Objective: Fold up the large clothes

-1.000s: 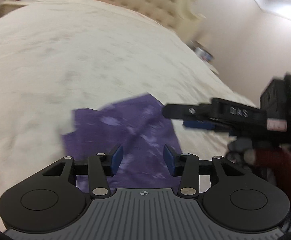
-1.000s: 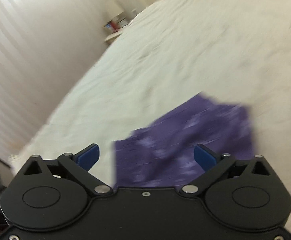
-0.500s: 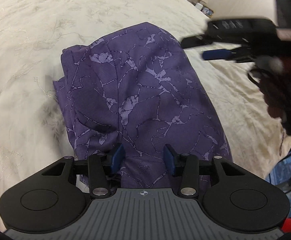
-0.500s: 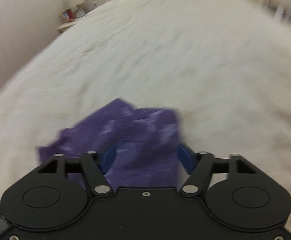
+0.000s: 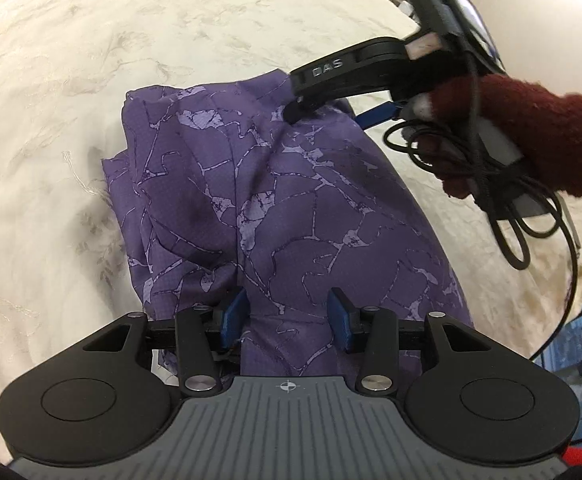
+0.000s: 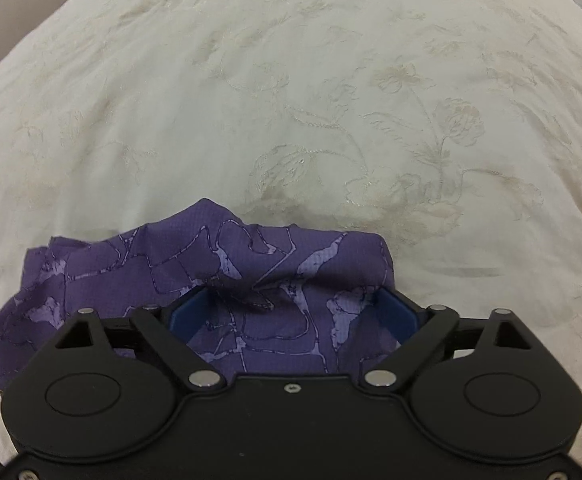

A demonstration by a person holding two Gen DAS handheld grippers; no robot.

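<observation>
Between the parted blue pads of the left gripper (image 5: 287,314) lies the near end of the purple patterned garment (image 5: 275,208), not pinched. It lies folded in a long bundle on the cream embroidered bedspread (image 5: 51,80). At its far end the right gripper (image 5: 303,110), held by a hand (image 5: 523,140) in a dark red glove, presses onto the cloth; its jaws stand wide, the fabric bunched between them. Black cables (image 5: 531,208) hang below the hand.
</observation>
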